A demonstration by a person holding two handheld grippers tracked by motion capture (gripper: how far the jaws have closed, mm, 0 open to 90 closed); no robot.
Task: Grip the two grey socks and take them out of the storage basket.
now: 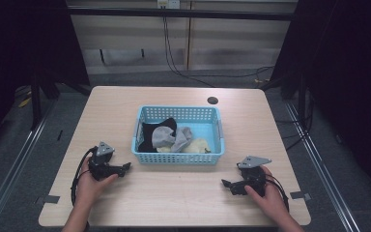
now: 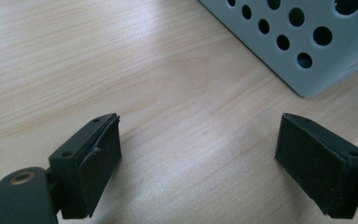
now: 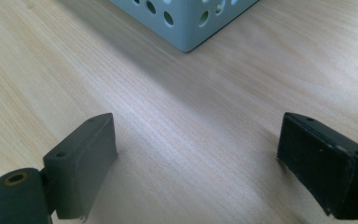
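On the table [image 1: 125,203] ahead of me sits a light blue perforated basket [image 1: 178,158], middle of the board, and both tongs rest on the wood in front of it. My left gripper [image 1: 125,167] lies just off the basket's near left corner, jaws spread wide with nothing between them. My right gripper [image 1: 226,184] sits off the near right corner, a bit farther from the basket, jaws equally wide and empty; its own camera looks across bare wood grain to the basket's corner [image 3: 186,28].

Inside the basket is a heap of socks: a black sock [image 1: 150,134] at the left, a grey sock [image 1: 166,137] draped over the middle, and a pale yellow sock [image 1: 198,145] low at the near right.

My read on handling: these are soft, limp and very light, so nothing will resist the pads, but a loose pinch could drag a neighbour along. I'd take the grey one, since it lies on top, and bite a raised fold near its middle, not a thin edge. The basket looks light and could slide if a sock snags.
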